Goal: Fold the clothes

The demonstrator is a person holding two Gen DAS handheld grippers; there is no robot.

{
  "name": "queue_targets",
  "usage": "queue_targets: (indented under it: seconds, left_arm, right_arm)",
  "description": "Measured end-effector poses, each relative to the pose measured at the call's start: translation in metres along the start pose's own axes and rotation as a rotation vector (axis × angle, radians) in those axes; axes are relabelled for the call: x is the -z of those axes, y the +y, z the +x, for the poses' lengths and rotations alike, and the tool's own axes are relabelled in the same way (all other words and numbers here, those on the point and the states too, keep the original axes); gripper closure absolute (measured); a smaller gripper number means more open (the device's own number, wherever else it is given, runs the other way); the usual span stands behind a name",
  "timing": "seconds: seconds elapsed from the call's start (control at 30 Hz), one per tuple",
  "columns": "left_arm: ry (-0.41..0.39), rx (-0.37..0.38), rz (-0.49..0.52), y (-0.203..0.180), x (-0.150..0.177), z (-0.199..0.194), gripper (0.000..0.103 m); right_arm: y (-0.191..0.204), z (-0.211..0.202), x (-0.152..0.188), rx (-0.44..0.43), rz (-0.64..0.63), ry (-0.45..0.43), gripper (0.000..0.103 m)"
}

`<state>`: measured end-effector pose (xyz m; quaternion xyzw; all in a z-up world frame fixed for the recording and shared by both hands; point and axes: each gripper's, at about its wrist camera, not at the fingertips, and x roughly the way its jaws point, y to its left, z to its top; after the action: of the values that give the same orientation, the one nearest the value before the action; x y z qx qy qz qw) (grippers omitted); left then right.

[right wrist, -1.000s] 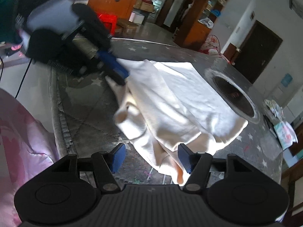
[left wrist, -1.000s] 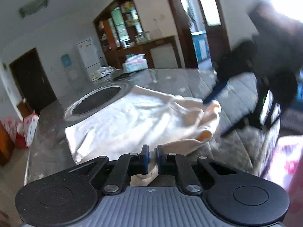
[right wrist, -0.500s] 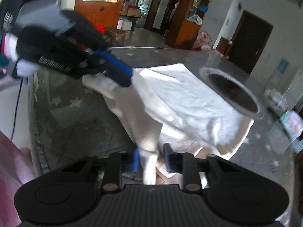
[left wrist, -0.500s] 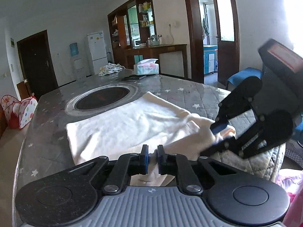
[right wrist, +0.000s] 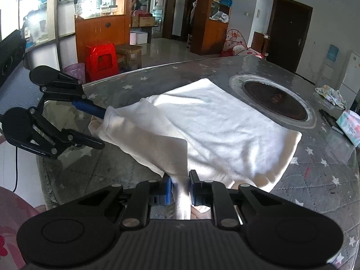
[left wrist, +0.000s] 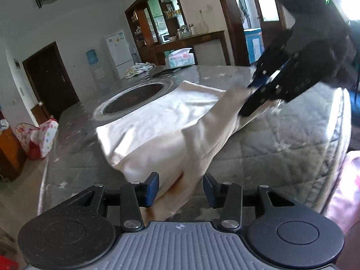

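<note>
Left wrist view: the white garment lies on the grey quilted bench, its far edge just beside the round dark inset in the benchtop. Nearer than that inset, a bunched fold of the garment runs down between the fingers of the left gripper, whose jaws have just been opening; they stand apart and the pads do not press the cloth, so it is released. To the right of the inset, the right gripper is at the garment's raised corner.

Right wrist view: the right gripper has just been closing and is clenched on a strip of the garment, nearer than the inset. The left gripper is left of the inset, its fingers spread about the cloth's bunched end.
</note>
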<state>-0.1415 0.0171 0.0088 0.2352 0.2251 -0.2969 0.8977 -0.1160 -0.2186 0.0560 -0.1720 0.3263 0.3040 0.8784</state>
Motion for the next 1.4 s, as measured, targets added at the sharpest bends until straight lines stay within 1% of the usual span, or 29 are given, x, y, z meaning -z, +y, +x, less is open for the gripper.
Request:
queue_targets:
  seconds: [0.03,0.07,0.1,0.2,0.3,0.4,0.57,0.67,0.73,0.8,0.87,1.07,1.2,1.33,1.4]
  left_arm:
    - [0.004,-0.004,0.006,0.001,0.001,0.002,0.058]
    - [0.008,-0.006,0.013,0.002,0.003,0.003,0.068]
    - [0.009,0.000,0.021,0.002,0.004,0.004,0.084]
    - [-0.005,0.005,0.009,0.004,0.005,-0.001,0.096]
    - [-0.034,0.028,-0.037,0.007,0.001,-0.014,0.097]
    - [-0.059,0.047,-0.047,0.004,-0.004,-0.030,0.097]
    - [-0.084,0.116,-0.058,-0.006,-0.012,-0.069,0.097]
    - [-0.107,0.171,-0.074,-0.014,-0.019,-0.103,0.097]
    - [-0.127,0.192,-0.072,-0.019,-0.024,-0.122,0.097]
    - [-0.135,0.195,-0.064,-0.022,-0.029,-0.130,0.097]
    - [-0.143,0.186,-0.057,-0.020,-0.033,-0.127,0.097]
    - [-0.131,0.161,-0.053,0.003,-0.051,-0.088,0.097]
    - [-0.082,0.160,-0.078,0.027,-0.063,-0.046,0.097]
    - [-0.025,0.153,-0.096,0.048,-0.068,-0.004,0.097]
    - [0.002,0.122,-0.083,0.053,-0.067,0.017,0.097]
  right_arm:
    - [0.000,0.000,0.000,0.002,-0.001,0.000,0.089]
    - [0.000,0.000,0.001,0.003,-0.003,0.001,0.090]
    - [0.001,0.000,0.002,0.003,-0.002,0.000,0.091]
    - [0.004,-0.004,0.006,0.000,0.003,-0.006,0.093]
    - [0.005,-0.012,0.007,-0.002,0.012,-0.023,0.094]
    - [0.008,-0.028,0.009,-0.009,0.010,-0.042,0.094]
    - [0.019,-0.072,0.014,-0.035,-0.006,-0.049,0.094]
    - [0.032,-0.107,0.016,-0.054,-0.029,-0.043,0.094]
    - [0.038,-0.126,0.016,-0.075,-0.027,-0.040,0.094]
    - [0.043,-0.137,0.015,-0.081,-0.039,-0.035,0.094]
    - [0.042,-0.138,0.012,-0.076,-0.048,-0.037,0.095]
    - [0.020,-0.116,-0.008,-0.041,-0.035,-0.041,0.095]
    - [-0.006,-0.086,-0.024,-0.027,-0.022,-0.027,0.094]
    - [-0.031,-0.047,-0.034,-0.017,0.001,0.008,0.094]
    - [-0.041,-0.026,-0.034,-0.006,0.025,0.022,0.094]
